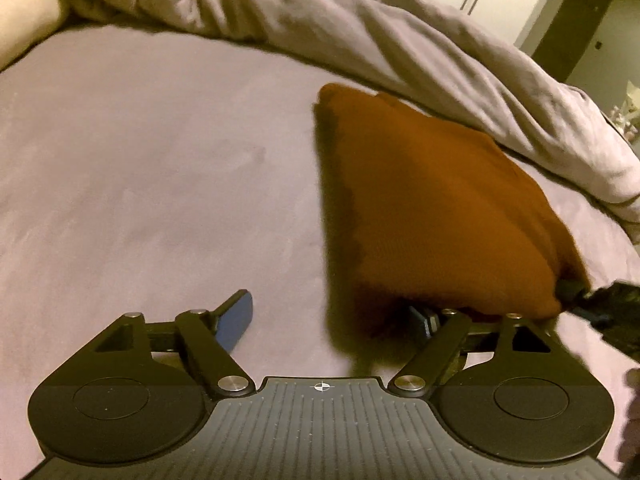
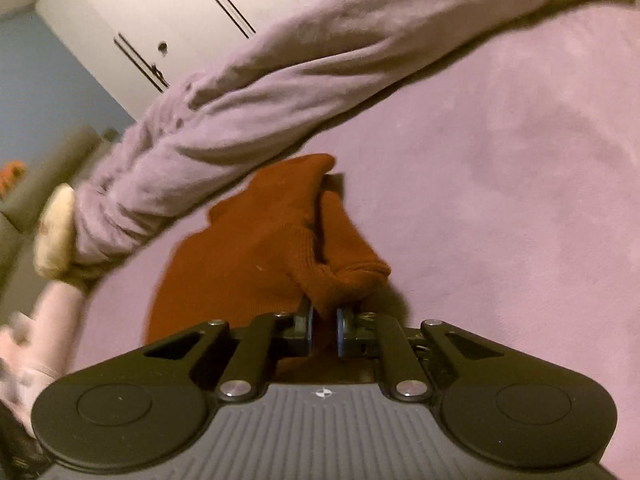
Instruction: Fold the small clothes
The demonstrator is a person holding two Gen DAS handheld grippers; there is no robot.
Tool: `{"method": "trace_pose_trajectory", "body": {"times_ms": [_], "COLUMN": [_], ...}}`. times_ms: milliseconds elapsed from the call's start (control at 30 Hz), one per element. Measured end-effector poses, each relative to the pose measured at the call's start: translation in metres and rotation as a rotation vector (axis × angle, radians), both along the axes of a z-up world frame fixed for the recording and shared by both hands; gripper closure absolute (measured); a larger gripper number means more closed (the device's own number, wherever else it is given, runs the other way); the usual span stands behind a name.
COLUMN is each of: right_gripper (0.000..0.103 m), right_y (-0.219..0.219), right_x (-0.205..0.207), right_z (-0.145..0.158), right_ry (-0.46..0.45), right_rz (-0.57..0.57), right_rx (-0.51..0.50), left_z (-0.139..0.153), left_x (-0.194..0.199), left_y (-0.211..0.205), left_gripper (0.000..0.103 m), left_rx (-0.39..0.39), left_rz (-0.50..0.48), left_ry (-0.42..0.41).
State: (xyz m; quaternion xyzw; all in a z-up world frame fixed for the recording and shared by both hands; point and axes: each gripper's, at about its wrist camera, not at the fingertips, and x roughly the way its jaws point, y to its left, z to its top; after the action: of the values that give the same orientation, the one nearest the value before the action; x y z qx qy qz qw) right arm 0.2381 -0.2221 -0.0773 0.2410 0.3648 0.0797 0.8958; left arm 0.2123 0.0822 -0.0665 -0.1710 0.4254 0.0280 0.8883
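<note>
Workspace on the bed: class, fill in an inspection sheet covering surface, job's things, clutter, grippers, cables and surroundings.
Surface: lilac bed sheet, smooth.
Job's things: rust-brown knitted garment lying on the sheet, one edge lifted.
Clutter: rumpled lilac blanket behind the garment; pale pillow at the far corner.
Grippers: right gripper shut on the garment's edge; left gripper open, one finger under the garment's near edge.
Cables: nothing seen.
Surroundings: white wardrobe doors, blue wall.

Bare bedsheet [image 1: 140, 180] left, bunched duvet [image 1: 360, 32] blocking behind
</note>
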Motion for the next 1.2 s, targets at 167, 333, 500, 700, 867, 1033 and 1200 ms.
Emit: {"method": "trace_pose_trajectory", "body": {"times_ms": [167, 333, 500, 700, 867, 1033, 1200], "right_gripper": [0.071, 0.071, 0.073, 0.076, 0.075, 0.072, 0.058], "right_y": [0.005, 0.024, 0.062, 0.083, 0.082, 0.076, 0.067], "right_x": [-0.002, -0.021, -0.013, 0.003, 0.006, -0.009, -0.04], "right_z": [0.001, 0.033, 0.037, 0.002, -0.002, 0.009, 0.013], "right_ry": [-0.008, -0.216, -0.277, -0.222, -0.232, -0.196, -0.046], "right_rz": [0.017, 0.032, 0.235, 0.371, 0.386, 0.376, 0.318], "right_rx": [-0.178, -0.429, -0.477, -0.674, -0.689, -0.678, -0.619], "left_z": [0.033, 0.047, 0.034, 0.009, 0.002, 0.02, 0.037], "left_x": [-0.032, -0.013, 0.014, 0.026, 0.028, 0.011, -0.025], "left_y": [0.014, 0.004, -0.024, -0.033, -0.032, -0.036, -0.05], "left_gripper": [0.017, 0.014, 0.01, 0.002, 0.0, 0.0, 0.0], "left_rx": [0.087, 0.124, 0.135, 0.203, 0.203, 0.231, 0.206], "left_rz": [0.079, 0.04, -0.016, -0.06, -0.052, -0.046, -0.059], "left_ry": [-0.04, -0.086, -0.047, 0.004, 0.017, 0.091, 0.101]}}
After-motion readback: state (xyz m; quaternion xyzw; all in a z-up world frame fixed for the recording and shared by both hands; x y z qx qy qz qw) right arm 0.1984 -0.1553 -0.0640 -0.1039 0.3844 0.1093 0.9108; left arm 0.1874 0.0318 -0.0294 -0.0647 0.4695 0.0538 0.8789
